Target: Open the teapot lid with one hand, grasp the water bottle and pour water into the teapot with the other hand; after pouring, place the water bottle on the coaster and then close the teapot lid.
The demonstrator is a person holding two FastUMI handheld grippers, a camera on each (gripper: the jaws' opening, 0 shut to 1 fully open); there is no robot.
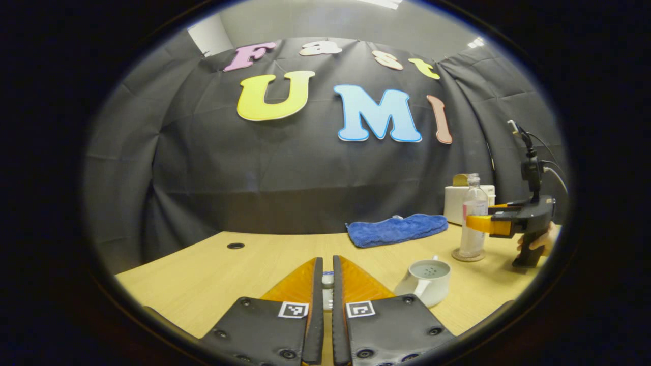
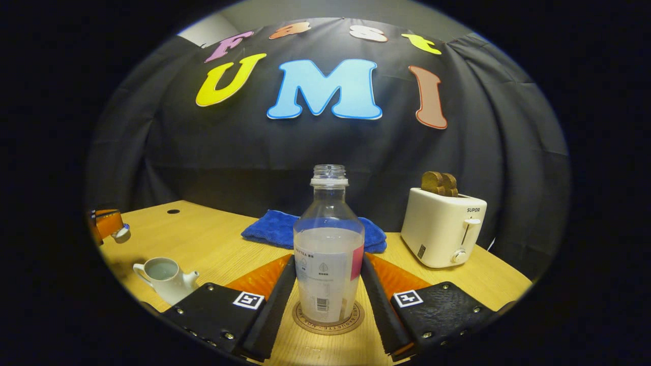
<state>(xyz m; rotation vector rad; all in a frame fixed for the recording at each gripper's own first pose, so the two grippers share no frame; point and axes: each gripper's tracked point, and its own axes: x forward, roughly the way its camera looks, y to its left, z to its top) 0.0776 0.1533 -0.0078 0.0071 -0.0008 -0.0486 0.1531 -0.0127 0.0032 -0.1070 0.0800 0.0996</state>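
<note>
A clear water bottle (image 2: pixel 329 254), uncapped and about half full, stands upright on a round coaster (image 2: pixel 329 319). My right gripper (image 2: pixel 329 262) is shut on it, one finger against each side. In the left gripper view the bottle (image 1: pixel 473 218) and coaster (image 1: pixel 468 255) are at the far right, where a hand holds the right gripper (image 1: pixel 487 223). The white teapot (image 1: pixel 427 282) stands open, with water inside. My left gripper (image 1: pixel 328 267) is shut on the small white teapot lid (image 1: pixel 328 278), up and to the left of the pot. The right gripper view shows the teapot (image 2: pixel 165 277) and the lid (image 2: pixel 122 234) at far left.
A blue cloth (image 2: pixel 277 229) lies folded at the back of the wooden table (image 2: pixel 213 244). A cream toaster (image 2: pixel 442 234) with toast in it stands back right. A cable hole (image 1: pixel 235 245) sits near the table's far left.
</note>
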